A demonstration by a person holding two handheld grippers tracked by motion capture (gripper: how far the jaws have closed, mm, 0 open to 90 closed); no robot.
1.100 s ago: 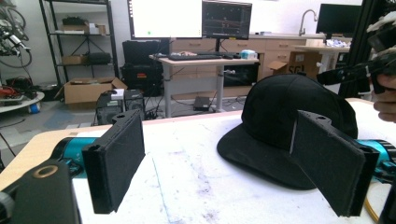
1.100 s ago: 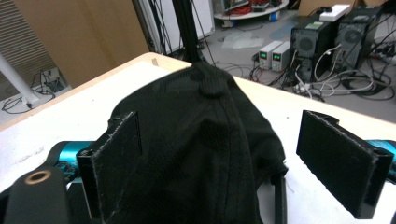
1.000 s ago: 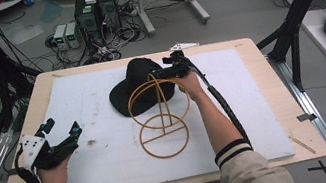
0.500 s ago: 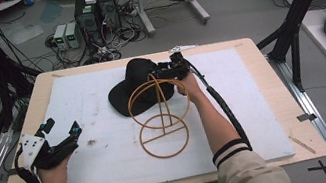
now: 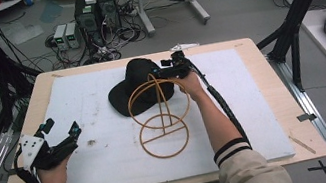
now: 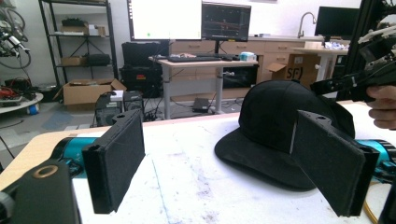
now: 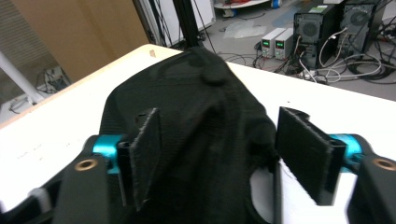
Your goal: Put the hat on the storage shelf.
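High view: my right gripper (image 5: pixel 163 69) sits at the crown of the black cap (image 5: pixel 136 87), which lies on the white mat (image 5: pixel 257 120) covering the counter (image 5: pixel 272 87). Just on the near side of that gripper stands the wire hat stand (image 5: pixel 161 117), its upper hoop overlapping the cap's near edge.

Right gripper view: the cap's crown bulges up between my two pads (image 7: pixel 145 149). The left pad lies against the fabric; the right pad stands just beside a fold of it, and I cannot tell whether it touches. The jaws have just been closing and then easing a little wider, with the cap between them, and they stand fairly wide around the crown.

Left gripper view: my left gripper (image 6: pixel 229 158) is spread wide with nothing between its pads. The cap lies ahead of it and to its right, brim resting flat on the mat, and my right hand (image 6: pixel 384 105) shows beyond the cap. In the high view this left gripper (image 5: pixel 59 135) rests low at the mat's left edge, well apart from the cap.
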